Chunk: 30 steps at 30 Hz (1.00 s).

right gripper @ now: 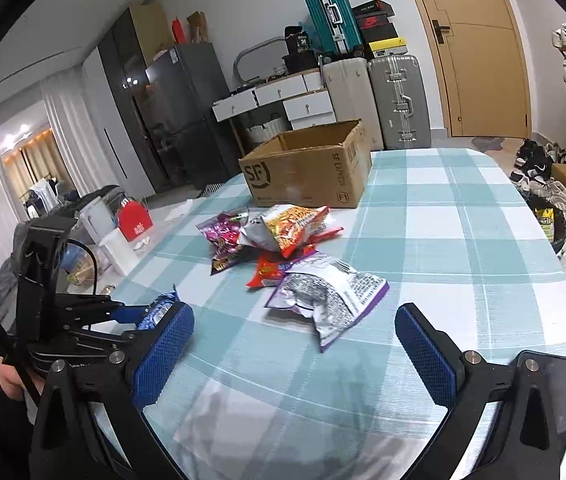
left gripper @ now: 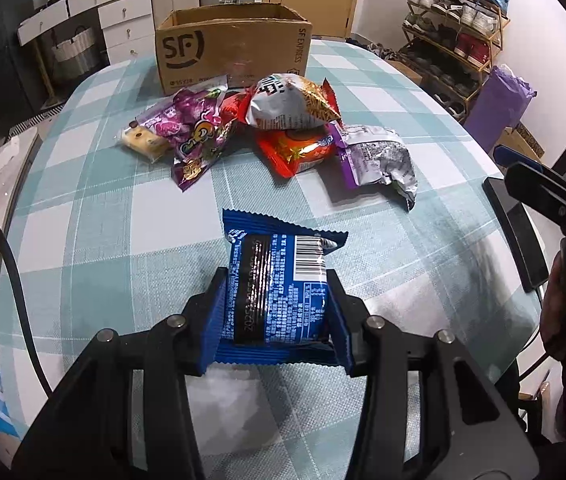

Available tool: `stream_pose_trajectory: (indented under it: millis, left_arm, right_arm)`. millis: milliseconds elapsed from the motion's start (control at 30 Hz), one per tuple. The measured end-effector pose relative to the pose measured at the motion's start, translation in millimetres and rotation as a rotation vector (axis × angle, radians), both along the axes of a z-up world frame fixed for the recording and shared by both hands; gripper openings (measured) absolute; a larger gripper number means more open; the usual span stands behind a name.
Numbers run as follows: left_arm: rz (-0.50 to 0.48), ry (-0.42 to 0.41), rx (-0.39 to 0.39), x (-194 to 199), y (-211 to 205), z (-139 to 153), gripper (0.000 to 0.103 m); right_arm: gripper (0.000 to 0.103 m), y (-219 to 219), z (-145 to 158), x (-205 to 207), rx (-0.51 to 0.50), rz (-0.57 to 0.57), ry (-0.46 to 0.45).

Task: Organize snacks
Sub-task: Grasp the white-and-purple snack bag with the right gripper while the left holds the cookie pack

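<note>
My left gripper [left gripper: 277,292] is shut on a blue snack packet [left gripper: 279,280], held a little above the checked tablecloth [left gripper: 123,240]. The same blue packet [right gripper: 159,310] shows at the left of the right wrist view, clamped in the left gripper. Ahead lies a pile of snacks: a purple candy bag [left gripper: 197,132], a silver and red chip bag [left gripper: 291,102], a red packet [left gripper: 303,150] and a silver and purple bag [left gripper: 379,158]. An open cardboard box [left gripper: 235,44] stands behind them. My right gripper [right gripper: 295,344] is open over bare cloth, near the silver and purple bag [right gripper: 325,294].
A small wrapped cake [left gripper: 143,142] lies left of the pile. A dark flat device [left gripper: 517,232] sits at the table's right edge. Suitcases [right gripper: 399,100], drawers [right gripper: 279,96] and a shoe rack [left gripper: 455,32] stand beyond the table.
</note>
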<state>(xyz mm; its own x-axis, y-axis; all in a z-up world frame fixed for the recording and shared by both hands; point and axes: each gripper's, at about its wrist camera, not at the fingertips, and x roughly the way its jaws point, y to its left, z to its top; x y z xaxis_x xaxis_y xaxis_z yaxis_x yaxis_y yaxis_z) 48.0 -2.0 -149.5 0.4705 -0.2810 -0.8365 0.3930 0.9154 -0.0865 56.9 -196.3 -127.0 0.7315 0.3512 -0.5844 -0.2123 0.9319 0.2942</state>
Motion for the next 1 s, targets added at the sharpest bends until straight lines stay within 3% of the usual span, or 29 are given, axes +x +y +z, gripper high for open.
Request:
stream_pose_trajectory:
  millis: [267, 500, 633, 833, 867, 967, 1000]
  left_arm:
    - [0.014, 0.025, -0.008, 1, 9, -8, 0.043]
    - [0.045, 0.031, -0.026, 2, 19, -10, 0.043]
    - [0.047, 0.036, -0.018, -1, 22, -13, 0.043]
    - [0.067, 0.042, -0.014, 0, 29, -17, 0.043]
    - [0.071, 0.044, -0.014, 1, 31, -17, 0.043]
    - [0.080, 0.044, -0.014, 1, 33, -15, 0.043]
    - [0.083, 0.041, -0.017, 1, 34, -14, 0.043]
  right_arm:
    - [0.103, -4, -3, 24, -0.099, 0.083, 0.045]
    - [0.103, 9, -28, 66, -0.188, 0.178, 0.114]
    - [0.103, 27, -44, 85, -0.322, 0.211, 0.117]
    - [0.103, 38, -61, 109, -0.366, 0.257, 0.150]
    - [0.102, 39, -62, 111, -0.366, 0.260, 0.154]
    - [0.083, 42, -67, 119, -0.360, 0.280, 0.158]
    - [0.083, 42, -68, 122, -0.356, 0.280, 0.163]
